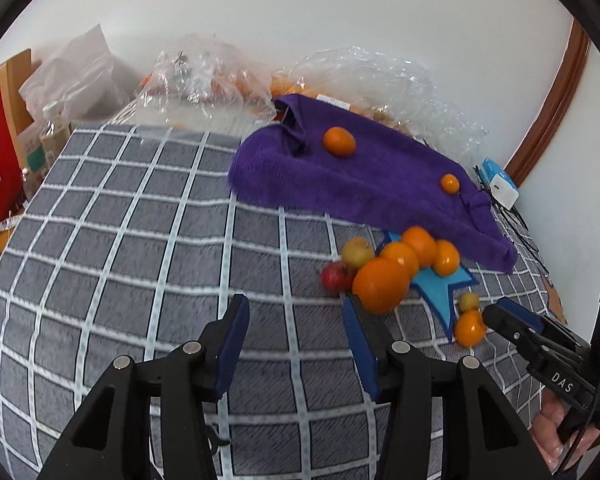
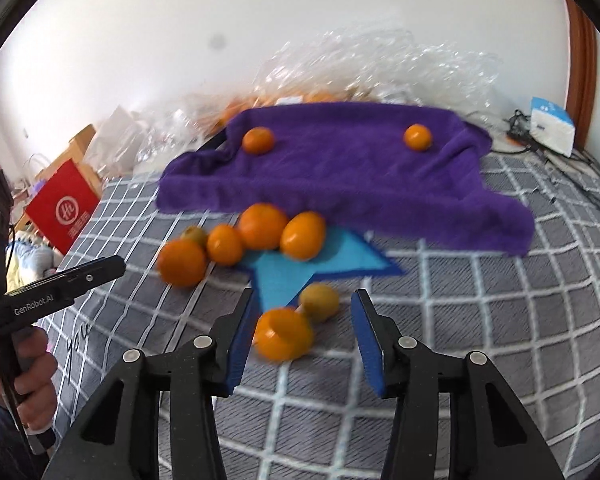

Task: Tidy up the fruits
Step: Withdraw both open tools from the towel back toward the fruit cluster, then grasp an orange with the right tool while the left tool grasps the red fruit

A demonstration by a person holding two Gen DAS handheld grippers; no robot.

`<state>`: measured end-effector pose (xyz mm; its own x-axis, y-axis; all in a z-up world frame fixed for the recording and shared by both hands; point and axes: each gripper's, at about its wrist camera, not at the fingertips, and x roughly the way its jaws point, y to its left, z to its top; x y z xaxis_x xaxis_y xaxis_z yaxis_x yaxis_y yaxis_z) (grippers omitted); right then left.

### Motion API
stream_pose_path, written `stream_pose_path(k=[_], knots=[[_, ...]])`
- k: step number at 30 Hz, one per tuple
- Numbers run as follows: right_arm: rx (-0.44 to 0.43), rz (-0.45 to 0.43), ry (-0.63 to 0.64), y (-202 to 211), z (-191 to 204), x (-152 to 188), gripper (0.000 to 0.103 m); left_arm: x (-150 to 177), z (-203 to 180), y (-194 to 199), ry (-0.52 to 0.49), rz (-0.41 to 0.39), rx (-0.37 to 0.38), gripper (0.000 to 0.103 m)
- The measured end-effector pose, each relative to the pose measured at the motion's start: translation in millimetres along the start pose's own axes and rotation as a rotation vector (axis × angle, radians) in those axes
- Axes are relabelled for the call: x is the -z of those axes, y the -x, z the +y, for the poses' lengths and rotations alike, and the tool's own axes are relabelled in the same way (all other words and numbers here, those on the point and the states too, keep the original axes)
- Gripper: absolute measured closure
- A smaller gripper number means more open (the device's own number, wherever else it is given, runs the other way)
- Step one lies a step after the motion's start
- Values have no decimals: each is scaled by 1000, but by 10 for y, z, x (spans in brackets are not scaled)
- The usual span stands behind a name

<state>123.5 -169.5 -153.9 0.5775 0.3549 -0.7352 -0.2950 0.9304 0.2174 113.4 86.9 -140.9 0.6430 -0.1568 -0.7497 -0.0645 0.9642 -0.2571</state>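
Clustered oranges (image 1: 404, 268) beside purple towel (image 1: 360, 184)

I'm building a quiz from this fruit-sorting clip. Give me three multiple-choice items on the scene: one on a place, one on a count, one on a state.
1. Where does the towel lie?
A. on the checked cloth
B. on the floor
C. over a chair

2. How many oranges sit on the towel?
A. none
B. two
C. five

3. How is the right gripper?
A. shut on an apple
B. shut and empty
C. open, with an orange between its fingers

Answers: 1 A, checked cloth shows around it. 2 B, one left and one right. 3 C, neither pad presses the fruit.
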Motion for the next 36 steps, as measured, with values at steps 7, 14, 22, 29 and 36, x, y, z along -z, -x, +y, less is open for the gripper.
stream_pose_path(k=[7,14,22,29,36], knots=[[50,44,26,-208,114,174,63,77,-70,0,-43,10,-20,56],[47,-1,67,-27,71,174,68,32,-290,-141,-122,9,-74,56],[167,-52,31,189,-507,120,68,-85,-350,-352,-180,20,-113,57],[130,-21,-56,1,-723,45,68,-169,-317,-510,-127,21,-73,61],[109,-14,-72,-61,-731,54,68,-183,-300,-564,-107,-1,-36,76]])
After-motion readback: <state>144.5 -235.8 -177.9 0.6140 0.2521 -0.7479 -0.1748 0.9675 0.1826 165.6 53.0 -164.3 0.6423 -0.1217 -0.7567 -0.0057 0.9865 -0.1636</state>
